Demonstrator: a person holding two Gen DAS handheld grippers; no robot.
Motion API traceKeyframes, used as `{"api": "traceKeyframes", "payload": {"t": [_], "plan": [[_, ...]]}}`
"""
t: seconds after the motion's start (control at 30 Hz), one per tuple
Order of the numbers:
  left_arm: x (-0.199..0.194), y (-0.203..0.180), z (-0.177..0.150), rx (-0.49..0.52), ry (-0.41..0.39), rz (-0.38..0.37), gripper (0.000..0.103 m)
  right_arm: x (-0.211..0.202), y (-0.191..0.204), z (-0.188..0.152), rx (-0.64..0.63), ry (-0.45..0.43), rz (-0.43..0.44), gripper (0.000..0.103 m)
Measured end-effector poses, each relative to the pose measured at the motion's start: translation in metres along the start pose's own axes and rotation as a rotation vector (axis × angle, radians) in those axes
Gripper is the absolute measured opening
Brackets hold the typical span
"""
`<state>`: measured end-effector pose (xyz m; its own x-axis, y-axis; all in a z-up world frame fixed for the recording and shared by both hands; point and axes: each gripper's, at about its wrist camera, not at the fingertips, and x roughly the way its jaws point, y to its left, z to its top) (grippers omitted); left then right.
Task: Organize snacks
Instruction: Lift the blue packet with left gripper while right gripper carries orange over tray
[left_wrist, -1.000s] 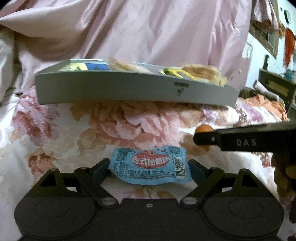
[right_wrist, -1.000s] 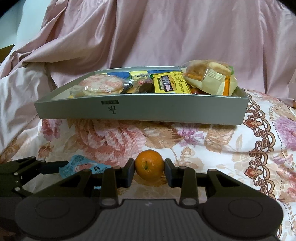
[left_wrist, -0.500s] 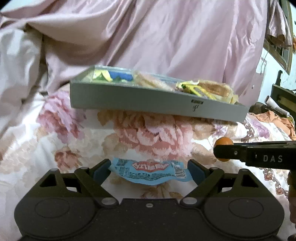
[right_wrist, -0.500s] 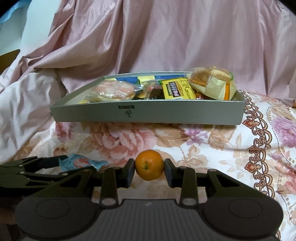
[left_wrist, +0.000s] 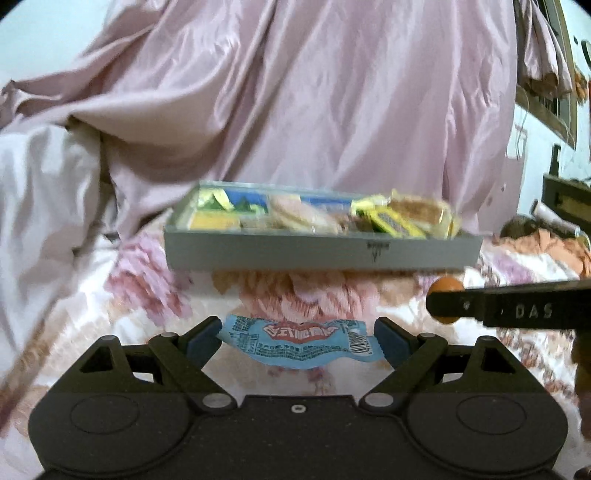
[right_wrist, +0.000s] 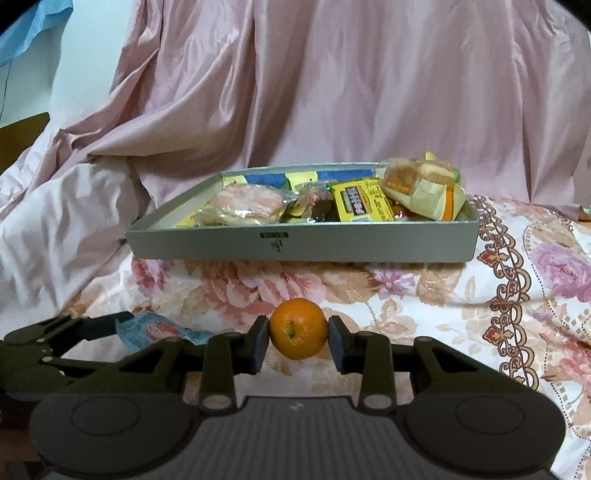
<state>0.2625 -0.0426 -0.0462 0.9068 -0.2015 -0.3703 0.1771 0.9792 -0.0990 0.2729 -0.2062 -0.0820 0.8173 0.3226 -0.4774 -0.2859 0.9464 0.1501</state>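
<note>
snacks are in mid-carry, as we judge it: both picks look done and the drop into the grey tray (right_wrist: 303, 245) is what remains. the tray sits toward the far edge of the bed (right_wrist: 424, 295), against the pink drape, already crowded with wrapped biscuits and bars.

starting at the left, our left tool (left_wrist: 297, 338) stands wide, its blue pads pressing the two ends of the blue snack packet (left_wrist: 301, 341), which sags a little between them, clear of the bedspread. next along, our right tool (right_wrist: 297, 338) is clenched much narrower on the small orange (right_wrist: 298, 328), pads flat against its sides.

next we would need to bring both over the tray's near wall, find a gap, perhaps at the left end, and release low so the orange does not roll.
</note>
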Motion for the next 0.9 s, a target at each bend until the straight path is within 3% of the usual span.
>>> {"api": "traceKeyframes", "payload": {"t": [0.5,0.9], "plan": [[-0.009,0.010,0.075,0.048,-0.137,0.086,0.090,-0.010,0.001,0.025,0.020,-0.130,0.041,0.039],[0.034,0.025,0.096,0.002,-0.115,0.127,0.090,0.017,-0.001,0.048,0.013,-0.211,0.042,0.039]]}}
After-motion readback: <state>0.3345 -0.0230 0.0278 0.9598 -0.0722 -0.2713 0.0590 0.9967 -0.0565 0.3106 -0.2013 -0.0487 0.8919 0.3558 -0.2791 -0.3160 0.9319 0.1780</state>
